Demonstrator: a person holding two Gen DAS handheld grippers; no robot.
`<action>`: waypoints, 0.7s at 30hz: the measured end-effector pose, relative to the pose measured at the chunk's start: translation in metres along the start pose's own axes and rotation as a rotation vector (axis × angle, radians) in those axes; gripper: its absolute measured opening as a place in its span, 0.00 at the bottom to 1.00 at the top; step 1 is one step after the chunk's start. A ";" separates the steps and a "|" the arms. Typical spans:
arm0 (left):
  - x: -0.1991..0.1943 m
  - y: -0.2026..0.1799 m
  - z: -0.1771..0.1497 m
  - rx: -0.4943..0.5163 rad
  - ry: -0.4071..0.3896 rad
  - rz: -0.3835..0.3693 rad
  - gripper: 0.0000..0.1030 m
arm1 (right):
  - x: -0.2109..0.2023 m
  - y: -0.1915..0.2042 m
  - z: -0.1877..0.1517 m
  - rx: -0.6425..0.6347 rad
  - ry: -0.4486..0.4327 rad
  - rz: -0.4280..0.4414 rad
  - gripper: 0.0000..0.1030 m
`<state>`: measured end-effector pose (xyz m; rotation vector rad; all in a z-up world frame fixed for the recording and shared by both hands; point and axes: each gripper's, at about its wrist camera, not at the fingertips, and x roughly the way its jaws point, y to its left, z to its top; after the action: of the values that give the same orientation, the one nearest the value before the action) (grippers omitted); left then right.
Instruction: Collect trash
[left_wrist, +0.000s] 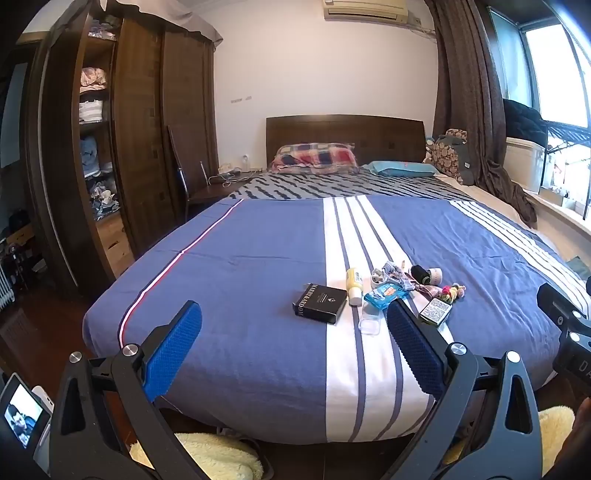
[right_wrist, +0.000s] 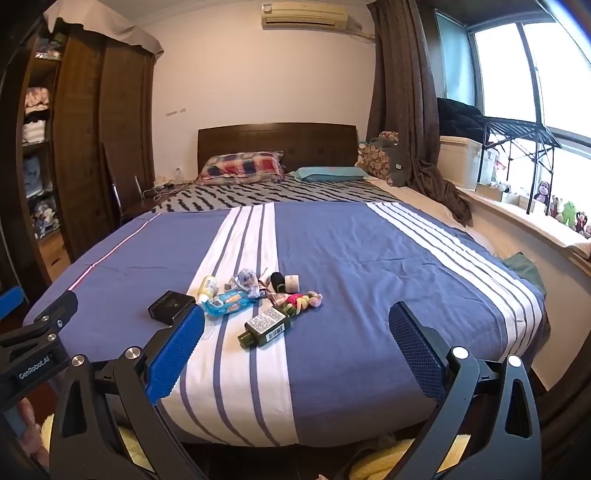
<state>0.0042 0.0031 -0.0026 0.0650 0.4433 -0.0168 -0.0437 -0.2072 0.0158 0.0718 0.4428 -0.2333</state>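
Observation:
A small heap of items lies on the white stripe of the blue bedspread (left_wrist: 240, 266): a black box (left_wrist: 320, 303), a yellow bottle (left_wrist: 354, 286), a blue wipes packet (left_wrist: 384, 295), a clear plastic case (left_wrist: 370, 321), a crumpled wrapper (left_wrist: 388, 273), a dark green bottle (right_wrist: 265, 326), a colourful toy (right_wrist: 301, 299), and black (right_wrist: 277, 280) and white (right_wrist: 293, 283) rolls. My left gripper (left_wrist: 293, 310) is open and empty, hovering near the foot of the bed short of the heap. My right gripper (right_wrist: 296, 310) is likewise open and empty, just right of the left one.
A dark wardrobe (left_wrist: 140, 147) with open shelves stands left of the bed. Pillows (left_wrist: 314, 158) and the headboard are at the far end. A window sill (right_wrist: 535, 229) with toys runs along the right. A fluffy yellow mat (left_wrist: 218, 458) lies on the floor below.

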 end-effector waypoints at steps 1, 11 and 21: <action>0.001 0.001 0.000 0.000 0.000 0.001 0.92 | 0.000 0.000 0.000 0.001 -0.001 0.000 0.97; -0.009 -0.002 0.004 -0.002 -0.006 -0.003 0.92 | 0.000 0.001 0.000 0.000 0.002 0.002 0.97; -0.013 -0.003 0.006 -0.011 -0.012 0.008 0.92 | 0.001 0.003 0.000 0.001 0.001 0.017 0.97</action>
<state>-0.0049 -0.0004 0.0082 0.0557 0.4314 -0.0074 -0.0419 -0.2046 0.0148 0.0766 0.4425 -0.2171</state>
